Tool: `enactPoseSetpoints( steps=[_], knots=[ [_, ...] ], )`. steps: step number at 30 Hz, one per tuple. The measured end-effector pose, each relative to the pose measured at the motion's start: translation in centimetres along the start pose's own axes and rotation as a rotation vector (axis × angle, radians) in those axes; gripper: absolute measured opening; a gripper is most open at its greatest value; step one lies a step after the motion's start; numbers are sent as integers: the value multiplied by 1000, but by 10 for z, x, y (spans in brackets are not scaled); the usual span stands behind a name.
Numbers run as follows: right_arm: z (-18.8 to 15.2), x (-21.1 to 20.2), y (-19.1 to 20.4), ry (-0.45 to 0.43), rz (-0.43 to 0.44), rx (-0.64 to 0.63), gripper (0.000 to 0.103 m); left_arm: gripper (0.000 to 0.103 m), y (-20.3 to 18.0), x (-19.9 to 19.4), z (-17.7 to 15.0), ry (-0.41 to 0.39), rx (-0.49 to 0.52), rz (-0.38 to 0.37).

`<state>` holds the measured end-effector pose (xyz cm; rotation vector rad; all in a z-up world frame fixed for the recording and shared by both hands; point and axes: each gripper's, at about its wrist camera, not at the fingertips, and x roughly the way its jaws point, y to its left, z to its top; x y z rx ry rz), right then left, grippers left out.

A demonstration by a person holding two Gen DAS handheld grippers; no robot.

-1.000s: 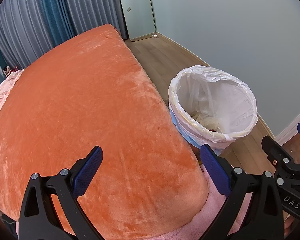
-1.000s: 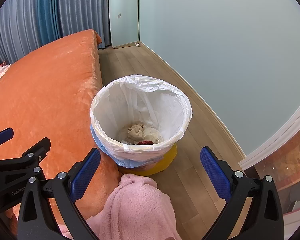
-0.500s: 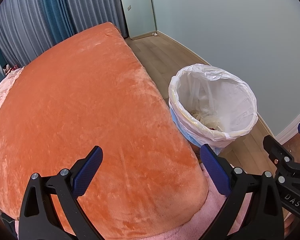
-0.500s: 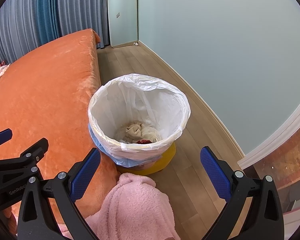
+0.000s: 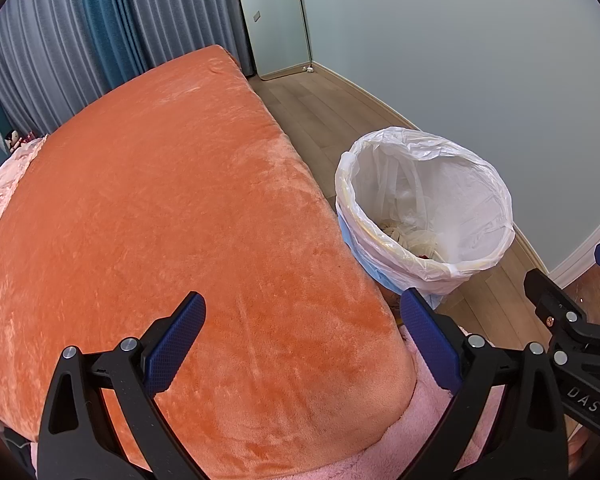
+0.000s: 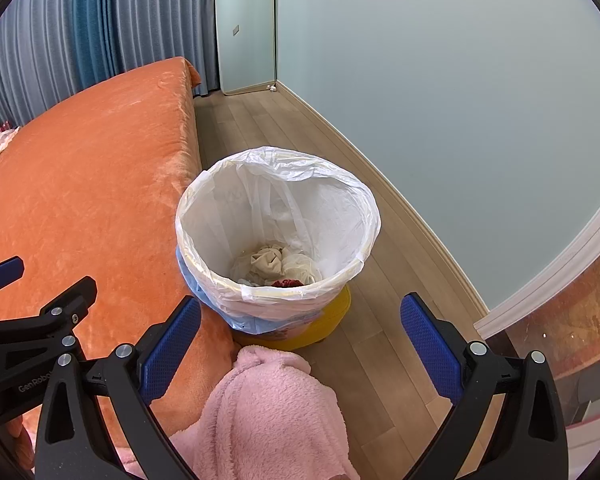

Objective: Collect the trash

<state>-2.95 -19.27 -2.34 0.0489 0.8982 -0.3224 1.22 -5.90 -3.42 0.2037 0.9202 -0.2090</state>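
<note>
A yellow trash bin lined with a white plastic bag (image 6: 364, 216) stands on the wood floor beside the bed; it also shows in the left wrist view (image 5: 496, 208). Crumpled pale tissues (image 6: 274, 262) and a small red scrap (image 6: 287, 283) lie at its bottom. My right gripper (image 6: 300, 344) is open and empty, held above and in front of the bin. My left gripper (image 5: 304, 344) is open and empty over the bed's near corner, left of the bin.
An orange plush bed cover (image 5: 160, 220) fills the left. A pink fleece garment (image 6: 272, 412) hangs below the grippers. The pale blue wall (image 6: 460, 100) and baseboard run to the right. Curtains (image 5: 80, 40) hang behind the bed.
Both views have shifted slightly; the bin sits a little lower and closer in the frames. Both grippers stay open and empty.
</note>
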Motion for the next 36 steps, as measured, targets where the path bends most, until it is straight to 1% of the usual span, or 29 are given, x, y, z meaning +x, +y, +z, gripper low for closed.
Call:
enactPoseSetpoints(
  steps=[23,36],
  knots=[
    [1,0,-2,0,-2,2,96,93,-3,-1,0,-5,11,-4],
    [2,0,-4,0,-5,6,96,93,-2,0,2,-2,20,-30]
  ],
)
